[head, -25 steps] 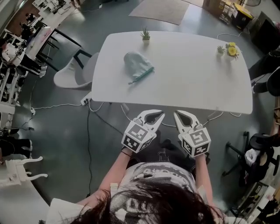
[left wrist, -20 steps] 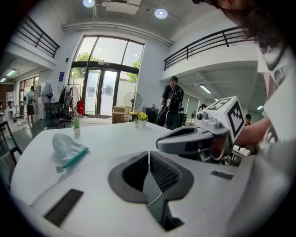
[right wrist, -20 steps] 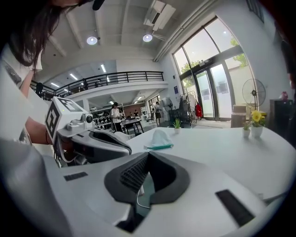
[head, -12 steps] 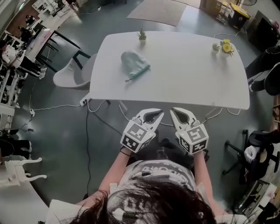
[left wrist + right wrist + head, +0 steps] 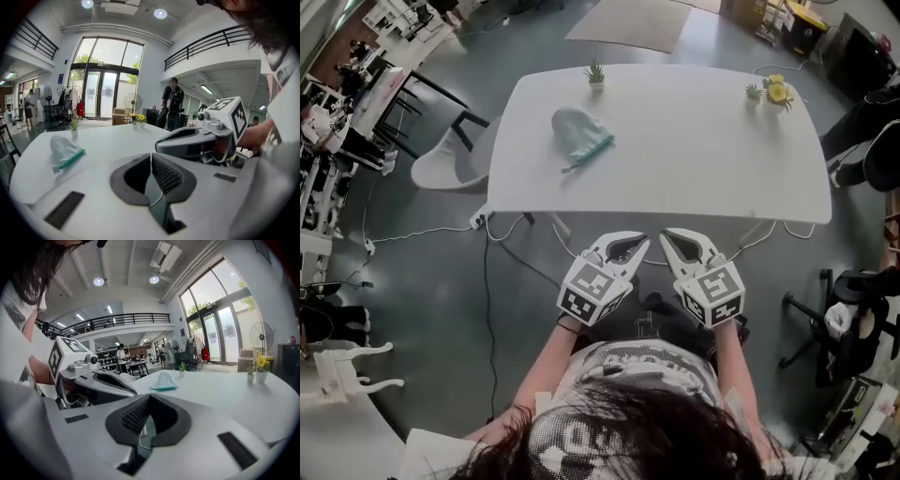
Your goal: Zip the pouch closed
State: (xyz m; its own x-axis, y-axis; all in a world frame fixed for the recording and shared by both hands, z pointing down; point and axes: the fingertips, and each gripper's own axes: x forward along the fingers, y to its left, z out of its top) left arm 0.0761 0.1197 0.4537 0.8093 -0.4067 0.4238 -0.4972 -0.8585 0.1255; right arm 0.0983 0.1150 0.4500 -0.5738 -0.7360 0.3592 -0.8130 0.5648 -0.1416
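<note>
The pale mint pouch [image 5: 578,134] with its teal zipper strip lies on the white table [image 5: 703,150], toward the far left. It also shows in the left gripper view as the pouch [image 5: 65,149], and small in the right gripper view as the pouch [image 5: 164,380]. My left gripper [image 5: 643,242] and right gripper [image 5: 667,235] hover side by side, close to my body and short of the table's near edge. The left gripper [image 5: 151,155] is shut and empty. The right gripper [image 5: 149,395] has just been opening by a hair, but its tips still meet, with nothing between them.
A small green plant [image 5: 595,72] and a yellow flower pot [image 5: 773,91] stand at the table's far edge. A white chair [image 5: 450,159] sits at the left end and a black office chair [image 5: 839,319] to the right. Cables trail on the grey floor [image 5: 441,281].
Both grippers have edged slightly forward toward the table, still side by side. The head view has shifted a little. The pouch has not moved.
</note>
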